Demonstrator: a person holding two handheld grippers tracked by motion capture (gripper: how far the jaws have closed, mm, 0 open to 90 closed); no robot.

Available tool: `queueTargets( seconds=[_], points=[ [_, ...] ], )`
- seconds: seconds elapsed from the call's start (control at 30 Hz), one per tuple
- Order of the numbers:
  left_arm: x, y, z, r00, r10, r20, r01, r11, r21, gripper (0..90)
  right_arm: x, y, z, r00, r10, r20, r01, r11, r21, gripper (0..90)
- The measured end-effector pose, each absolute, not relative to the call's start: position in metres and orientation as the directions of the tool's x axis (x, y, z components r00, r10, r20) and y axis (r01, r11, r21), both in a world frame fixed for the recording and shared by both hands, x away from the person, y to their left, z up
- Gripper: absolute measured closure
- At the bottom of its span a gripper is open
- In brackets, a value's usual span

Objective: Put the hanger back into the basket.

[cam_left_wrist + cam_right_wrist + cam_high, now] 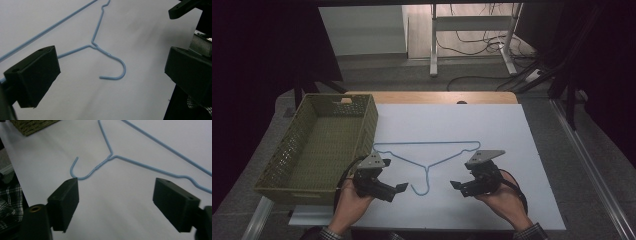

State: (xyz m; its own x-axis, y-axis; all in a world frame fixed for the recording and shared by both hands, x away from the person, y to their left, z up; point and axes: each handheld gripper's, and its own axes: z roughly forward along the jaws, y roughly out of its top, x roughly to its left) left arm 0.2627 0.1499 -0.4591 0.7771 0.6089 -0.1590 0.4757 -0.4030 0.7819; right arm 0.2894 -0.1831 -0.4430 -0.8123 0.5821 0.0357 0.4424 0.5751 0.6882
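Item: blue wire hanger (428, 159), lying flat on the white sheet (492, 130) that covers the counter, hook end toward the person, long bar away from them. Location: between the two grippers, just right of the green slatted basket (319, 145), which sits at the sheet's left edge and looks empty. Left gripper (401, 187): jaws spread apart, holding nothing, poised to the left of the hook; in the left gripper view the hook (117, 72) lies in the gap between the jaws, with one shoulder wire running behind the near jaw. Right gripper (115, 202): jaws likewise parted and holding nothing, to the right of the hook; its view shows the hook's curve just above one jaw and the twisted neck (105, 162) beyond. Condition: hanger untouched by either gripper, so far as can be judged. Hazards: the wire is thin and lies flush on a smooth sheet, so a jaw closing from above will likely slide over it or push it sideways rather than catch it. A grip on the hook alone would probably let the wide frame swing and twist out of the jaws. If both grippers close on the neck at once, their jaws could meet or pin the wire down. A dragged hanger might snag the basket's slats or ruck the sheet. Advised: pinch at the neck, jaws across the wire.
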Motion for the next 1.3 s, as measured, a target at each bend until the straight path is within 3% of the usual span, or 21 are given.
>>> queueTargets(
  seconds=[0.27, 0.83, 1.3],
  points=[
    [0.277, 0.148, -0.473, 0.758, 0.63, -0.167, 0.5, -0.398, 0.769, 0.2, 0.294, -0.153, -0.454, -0.852, 0.522, 0.047, 0.417, 0.621, 0.664, 36.0],
    [0.281, 0.144, -0.492, 0.756, 0.641, -0.133, 0.497, -0.43, 0.754, 0.0, 0.302, -0.089, -0.498, -0.938, 0.34, 0.07, 0.314, 0.745, 0.588, 73.6],
    [0.28, 0.144, -0.494, 0.748, 0.651, -0.128, 0.509, -0.44, 0.74, 0.0, 0.306, -0.07, -0.518, -0.962, 0.262, 0.077, 0.261, 0.799, 0.541, 82.9]
  ],
)
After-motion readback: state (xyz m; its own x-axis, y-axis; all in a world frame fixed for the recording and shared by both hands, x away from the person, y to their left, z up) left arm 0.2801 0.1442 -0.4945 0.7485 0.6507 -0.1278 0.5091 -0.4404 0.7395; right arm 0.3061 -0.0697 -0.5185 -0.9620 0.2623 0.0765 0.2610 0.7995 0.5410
